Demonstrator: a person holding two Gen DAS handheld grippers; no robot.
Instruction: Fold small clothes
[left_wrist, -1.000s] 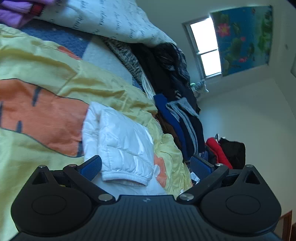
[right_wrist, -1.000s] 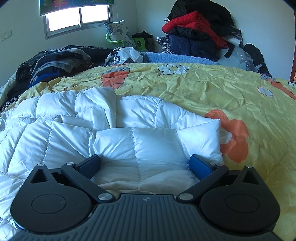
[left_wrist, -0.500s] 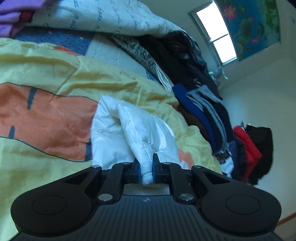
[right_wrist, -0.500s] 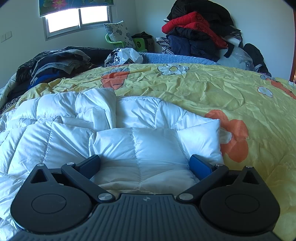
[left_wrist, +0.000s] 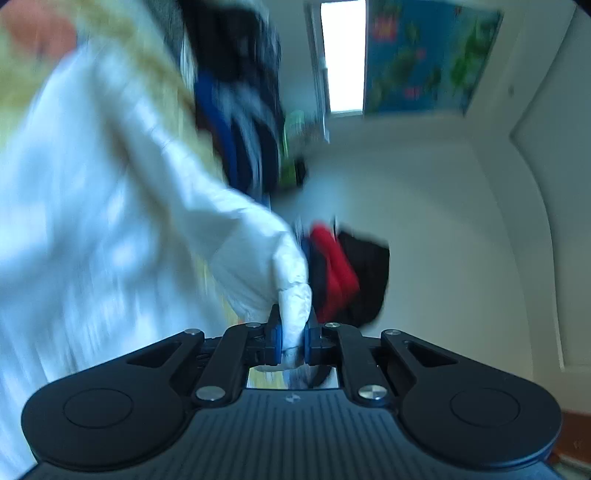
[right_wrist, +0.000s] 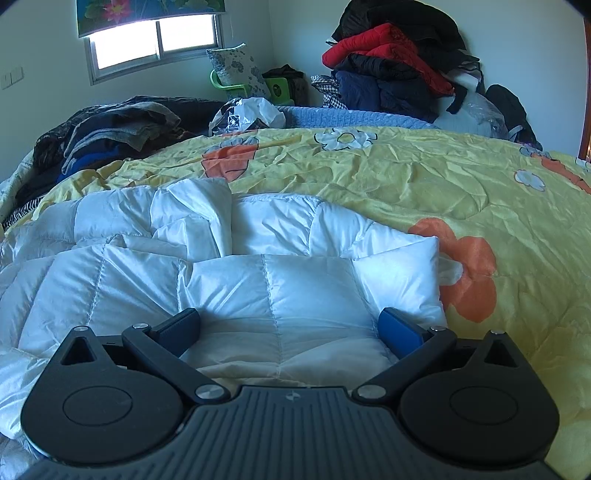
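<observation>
A small white quilted jacket lies on the yellow flowered bedspread. In the left wrist view my left gripper is shut on the jacket's white sleeve cuff, and the sleeve stretches away to the blurred white body of the jacket at the left. In the right wrist view my right gripper stands open just above a folded part of the jacket, its blue pads wide apart and nothing pinched between them.
Stacks of dark, blue and red clothes sit at the far side of the bed, with another dark heap at the left. A window is behind. In the left wrist view a red and black pile lies beyond the cuff.
My left gripper closed on the sleeve cuff, then swung quickly across, lifting the sleeve off the bedspread; its view is now blurred. The right gripper and the jacket under it have not moved.
</observation>
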